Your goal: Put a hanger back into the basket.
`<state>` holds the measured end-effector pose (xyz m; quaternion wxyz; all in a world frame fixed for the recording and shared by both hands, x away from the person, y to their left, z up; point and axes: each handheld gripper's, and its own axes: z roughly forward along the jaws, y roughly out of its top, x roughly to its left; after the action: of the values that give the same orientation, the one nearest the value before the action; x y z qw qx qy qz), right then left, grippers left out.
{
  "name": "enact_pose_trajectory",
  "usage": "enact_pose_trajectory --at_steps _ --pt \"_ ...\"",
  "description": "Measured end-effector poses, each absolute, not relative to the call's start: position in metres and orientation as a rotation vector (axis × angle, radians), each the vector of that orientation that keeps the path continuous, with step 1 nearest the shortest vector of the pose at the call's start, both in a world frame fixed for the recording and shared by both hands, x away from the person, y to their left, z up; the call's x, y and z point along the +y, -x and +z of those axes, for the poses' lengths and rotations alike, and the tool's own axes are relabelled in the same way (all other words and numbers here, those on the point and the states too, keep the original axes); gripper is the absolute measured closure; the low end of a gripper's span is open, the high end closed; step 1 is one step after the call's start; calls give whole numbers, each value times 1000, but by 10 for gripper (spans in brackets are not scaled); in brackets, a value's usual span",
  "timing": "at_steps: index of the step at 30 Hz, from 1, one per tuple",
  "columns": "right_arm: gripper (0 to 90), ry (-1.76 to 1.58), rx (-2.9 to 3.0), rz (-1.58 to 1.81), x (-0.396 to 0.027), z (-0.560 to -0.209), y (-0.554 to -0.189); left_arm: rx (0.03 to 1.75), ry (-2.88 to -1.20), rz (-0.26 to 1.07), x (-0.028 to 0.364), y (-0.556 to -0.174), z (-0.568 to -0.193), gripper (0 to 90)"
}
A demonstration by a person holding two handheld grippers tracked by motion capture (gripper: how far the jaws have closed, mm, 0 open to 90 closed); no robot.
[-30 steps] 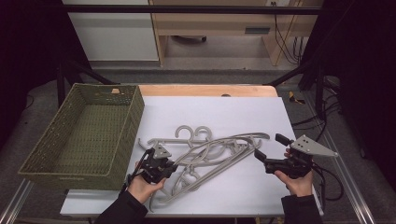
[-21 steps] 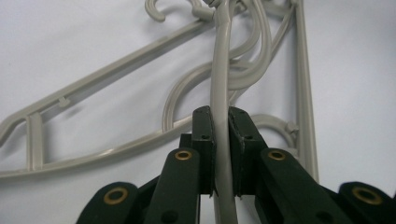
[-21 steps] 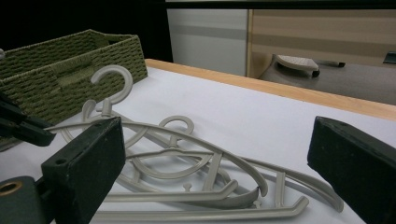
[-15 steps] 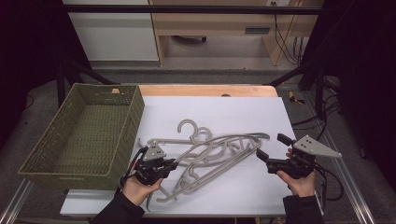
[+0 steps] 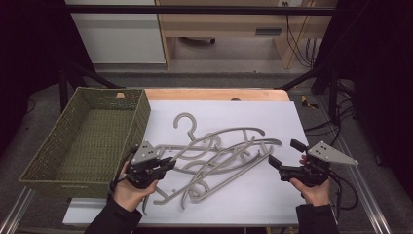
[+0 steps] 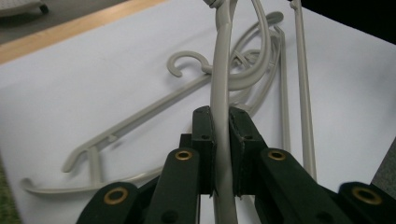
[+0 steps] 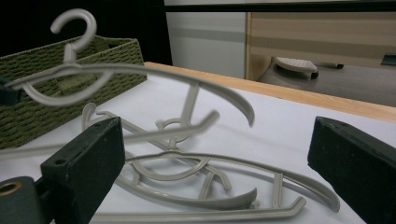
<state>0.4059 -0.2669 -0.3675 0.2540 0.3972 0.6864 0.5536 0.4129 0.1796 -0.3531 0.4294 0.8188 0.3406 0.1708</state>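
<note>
Left gripper [image 5: 168, 164] pinching a hanger [image 6: 221, 98].
Left gripper view shows fingers [image 6: 204, 140] clamping the hanger's arm; right gripper [image 5: 283, 157] fingers [image 7: 84, 163] spread above the surface [image 5: 272, 122].

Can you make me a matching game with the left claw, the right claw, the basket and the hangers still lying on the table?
Things:
1. left claw
2. right claw
3. basket
4. pile of hangers

States or places:
A. green, at the left edge of the table
B. open, gripping nothing
C. grey, lying tangled on the white table top
D. shut on a grey hanger's arm

Pairs: 1-D, 2-B, 3-A, 4-C
</note>
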Motion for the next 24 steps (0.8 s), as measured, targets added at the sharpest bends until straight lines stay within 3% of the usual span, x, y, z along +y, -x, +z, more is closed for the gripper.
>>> enact_pose_trajectory --at_steps 13,24 --pt "35 -1084 1862 1499 -267 -367 -406 903 -1982 564 246 -435 -293 822" --pt "33 -1089 1866 1487 -267 -368 -407 999 -1950 683 300 -458 -273 822"
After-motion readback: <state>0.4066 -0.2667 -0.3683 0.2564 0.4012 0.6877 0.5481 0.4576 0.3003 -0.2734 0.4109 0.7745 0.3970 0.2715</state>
